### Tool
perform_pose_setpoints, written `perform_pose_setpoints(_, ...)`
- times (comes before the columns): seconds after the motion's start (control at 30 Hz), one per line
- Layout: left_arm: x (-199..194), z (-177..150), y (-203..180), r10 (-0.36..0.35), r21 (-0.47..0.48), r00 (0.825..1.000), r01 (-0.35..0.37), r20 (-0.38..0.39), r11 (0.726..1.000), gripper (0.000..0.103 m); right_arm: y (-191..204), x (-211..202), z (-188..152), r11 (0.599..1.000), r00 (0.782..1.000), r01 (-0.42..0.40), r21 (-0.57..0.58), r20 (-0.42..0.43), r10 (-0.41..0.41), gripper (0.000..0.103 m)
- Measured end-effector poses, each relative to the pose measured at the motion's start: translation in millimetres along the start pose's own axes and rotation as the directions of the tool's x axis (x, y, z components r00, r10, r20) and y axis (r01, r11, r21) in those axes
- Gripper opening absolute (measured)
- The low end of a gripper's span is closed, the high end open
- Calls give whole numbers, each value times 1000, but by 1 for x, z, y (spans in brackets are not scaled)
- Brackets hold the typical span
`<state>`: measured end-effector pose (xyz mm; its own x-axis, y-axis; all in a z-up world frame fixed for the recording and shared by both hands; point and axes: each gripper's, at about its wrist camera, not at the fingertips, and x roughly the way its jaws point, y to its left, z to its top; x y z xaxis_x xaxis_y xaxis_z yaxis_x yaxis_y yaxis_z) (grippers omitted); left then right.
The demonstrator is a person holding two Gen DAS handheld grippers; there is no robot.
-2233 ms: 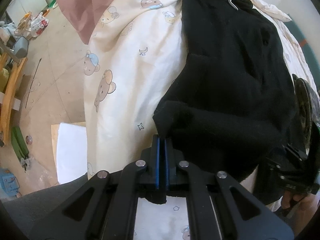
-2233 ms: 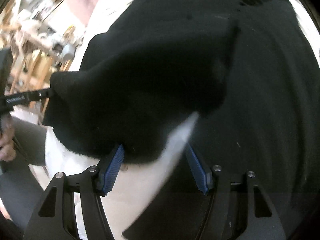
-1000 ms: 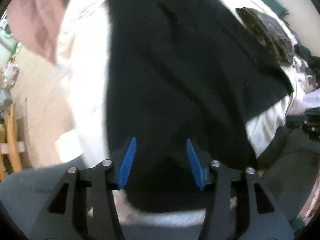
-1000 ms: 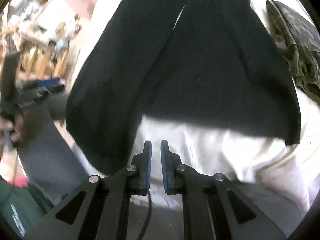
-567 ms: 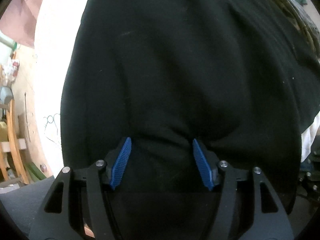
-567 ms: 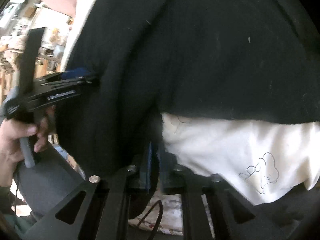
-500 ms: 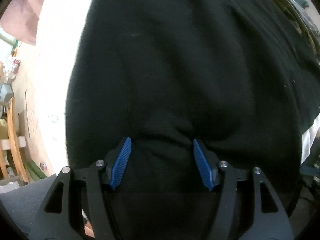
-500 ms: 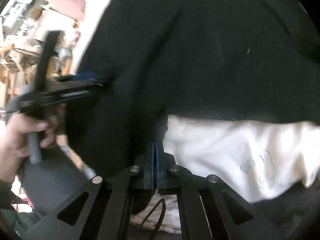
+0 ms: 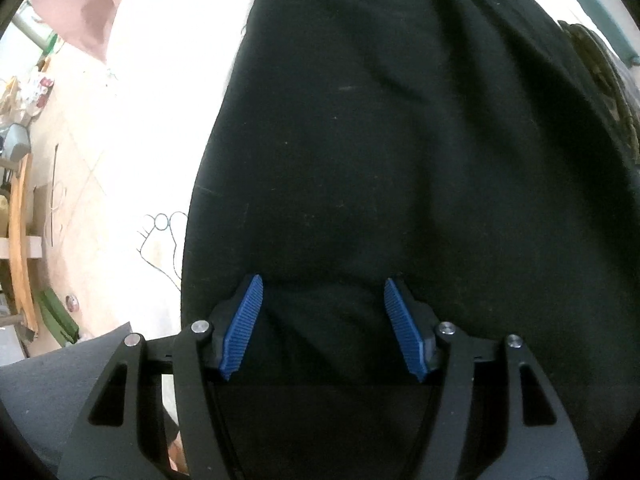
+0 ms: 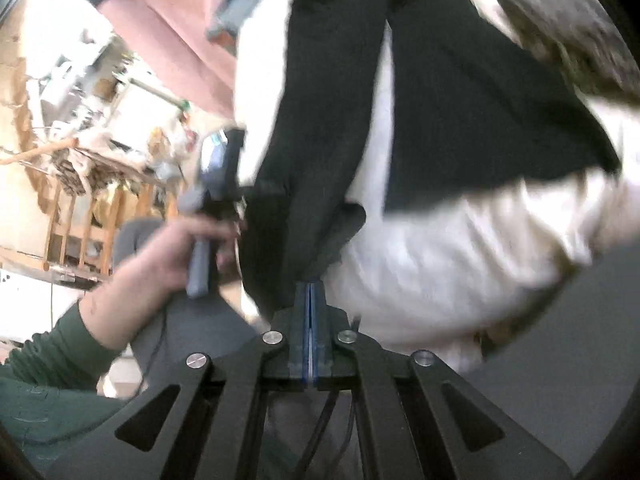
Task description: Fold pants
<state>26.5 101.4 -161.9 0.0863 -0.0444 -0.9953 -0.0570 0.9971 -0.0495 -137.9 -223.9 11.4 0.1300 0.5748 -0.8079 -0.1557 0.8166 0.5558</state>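
one pair of black pants (image 9: 380,160) lies on the white bed (image 10: 460,264). left gripper (image 9: 322,322) stands wide over the pants; right gripper (image 10: 310,300) is pinched on their edge. cluttered room beyond the bed.

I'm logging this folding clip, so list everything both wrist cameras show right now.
black pants: one, black, spread on the bed, legs apart at the near end
bedsheet: one, cream with cartoon outlines, under the pants
camouflage garment: one, green-brown, far right on the bed
pink cloth: one, pink, hanging beyond the bed
wooden furniture: light wood, on the floor at left
left tool: blue pads apart, over the pants
right tool: pads together on a pant-leg edge
hand: one, green sleeve, gripping the left tool's handle
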Motion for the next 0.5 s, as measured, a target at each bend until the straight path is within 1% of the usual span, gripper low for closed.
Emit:
perform_pose_setpoints(0.07,0,1,-3,18,14,1000,-18,2,1000,60,-5,19,-17,999,993,30,43,-111,-25,0)
perform_pose_setpoints(0.13,0,-1,-9,26,13,1000,-26,5,1000,60,-12,29,-29,998,979,39,58,-204,-27,0)
perform_pose_setpoints(0.17,-1,-4,-15,24,7,1000,-24,6,1000,60,-16,31,-33,996,971,67,56,-235,-53,0)
perform_pose_setpoints(0.23,-4,-2,-14,17,-8,1000,-17,14,1000,60,-22,35,-34,995,958,90,43,-278,-75,3)
perform_pose_setpoints(0.3,-6,-5,-12,21,-11,1000,-20,23,1000,60,-27,27,-28,988,950,154,18,-279,-142,8)
perform_pose_setpoints(0.33,-7,-5,-12,15,-16,999,-14,31,1000,60,-29,23,-20,983,948,184,-3,-263,-178,12)
perform_pose_setpoints(0.37,-7,-5,-14,12,-20,999,-12,35,1000,60,-31,17,-14,979,949,204,-20,-242,-203,23)
perform_pose_setpoints(0.4,-8,-5,-13,9,-25,999,-8,40,1000,60,-33,11,-6,975,953,219,-35,-204,-222,40)
perform_pose_setpoints(0.43,-6,-10,-19,-3,-35,999,4,53,999,60,-35,7,6,972,960,231,-55,-148,-236,52)
perform_pose_setpoints(0.47,-8,-10,-20,-8,-42,998,11,65,999,60,-37,7,19,966,960,250,-61,-114,-256,64)
perform_pose_setpoints(0.5,-11,-10,-20,-10,-47,997,14,81,999,60,-39,12,33,966,963,250,-69,-88,-256,64)
